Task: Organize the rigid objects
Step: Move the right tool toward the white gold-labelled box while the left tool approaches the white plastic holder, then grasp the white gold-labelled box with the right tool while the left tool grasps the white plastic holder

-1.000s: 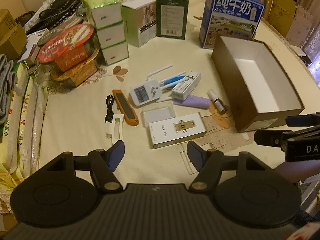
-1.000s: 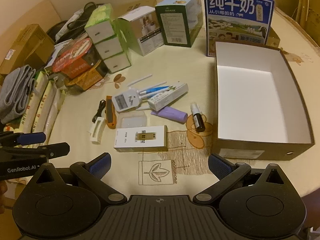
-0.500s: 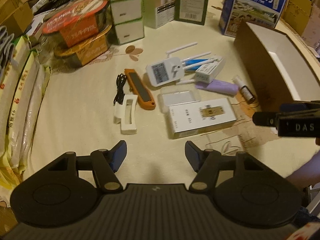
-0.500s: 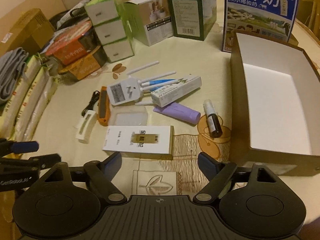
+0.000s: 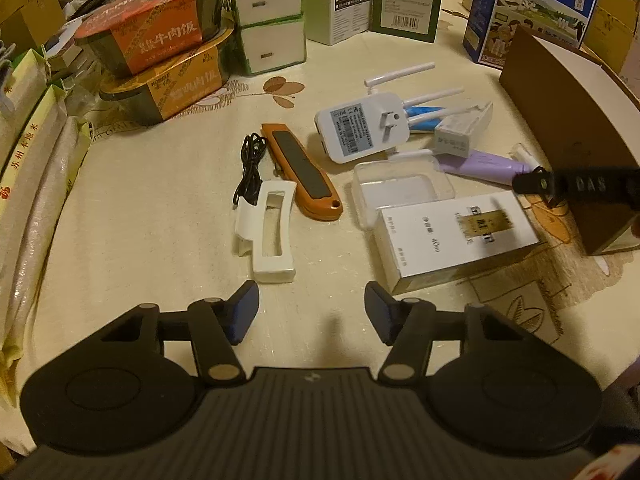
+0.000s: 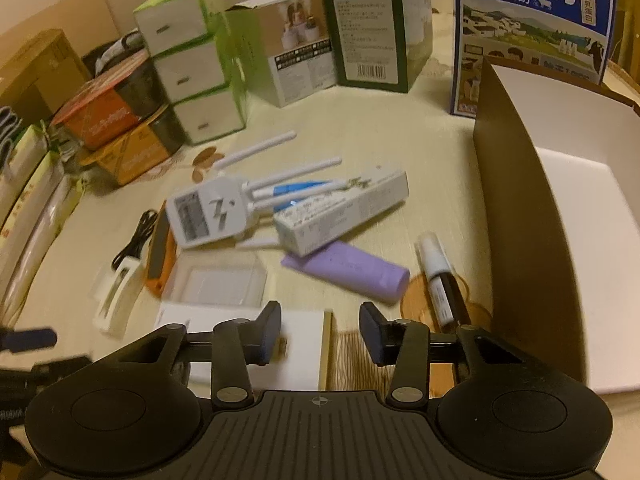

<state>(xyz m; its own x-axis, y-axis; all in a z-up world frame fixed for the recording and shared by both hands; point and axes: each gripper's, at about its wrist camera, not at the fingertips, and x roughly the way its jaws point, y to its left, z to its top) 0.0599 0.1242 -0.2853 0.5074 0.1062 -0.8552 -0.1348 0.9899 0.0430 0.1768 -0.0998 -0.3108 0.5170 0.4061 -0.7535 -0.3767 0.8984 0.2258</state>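
Small items lie in a cluster on the cream tablecloth: a white flat box, a clear plastic case, an orange utility knife, a white holder, a black cable, a white plug-in router, a long white carton, a purple tube and a small spray bottle. An open brown box with a white inside stands at the right. My left gripper is open, just short of the white holder. My right gripper is open, low over the white flat box.
Stacked food bowls, green-and-white drawer boxes, product cartons and a blue milk carton line the back. Rice bags lie along the left edge. The right gripper's finger shows in the left wrist view.
Both grippers have moved forward and lower toward the cluster. The right gripper's fingers have narrowed and now stand over the white flat box.
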